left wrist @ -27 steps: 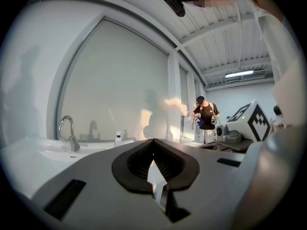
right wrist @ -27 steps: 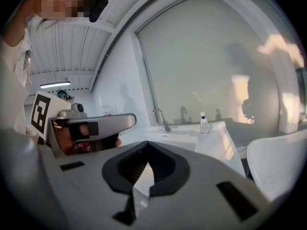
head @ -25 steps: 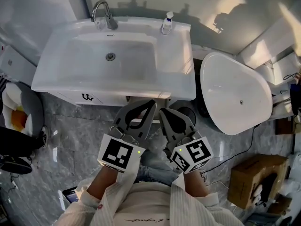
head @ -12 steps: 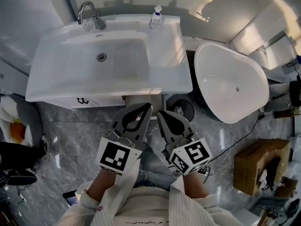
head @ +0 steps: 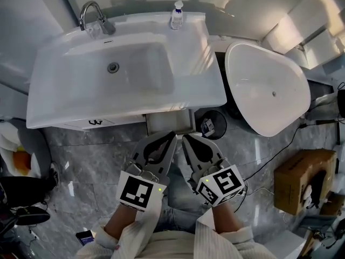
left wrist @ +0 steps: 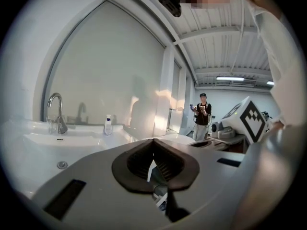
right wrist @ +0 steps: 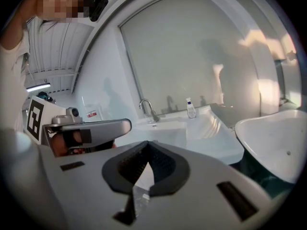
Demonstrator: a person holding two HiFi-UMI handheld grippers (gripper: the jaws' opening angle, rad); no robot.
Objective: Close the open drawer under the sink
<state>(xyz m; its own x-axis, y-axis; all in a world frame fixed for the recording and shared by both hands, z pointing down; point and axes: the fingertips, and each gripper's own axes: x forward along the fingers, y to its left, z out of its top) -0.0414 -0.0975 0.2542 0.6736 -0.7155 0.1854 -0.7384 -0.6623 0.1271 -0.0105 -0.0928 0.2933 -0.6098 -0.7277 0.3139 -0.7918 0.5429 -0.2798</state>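
Head view: drawer (head: 170, 122) sticks out under sink (head: 205, 99), open. More of it shows than a second ago. Left tongs (head: 168, 139) and right tongs (head: 187, 141) drawn back, tips near but short of its front.
Left gripper view: left tongs pinched together, empty.
Right gripper view: right tongs likewise closed on nothing.
Push likely yet to come.

Chrome faucet (head: 92, 14) at top left, spout curved. Small pump bottle (head: 177, 16) upright, well right of it. Big white oval tub (head: 267, 93) at right, round dark bin (head: 210, 124) beside its near end. Cardboard box (head: 302, 185) at lower right, black cable (head: 280, 158) nearby across grey marble floor (head: 91, 166). Phone (head: 86, 236) at lower left. Far off in the left gripper view, a standing person (left wrist: 202, 121).
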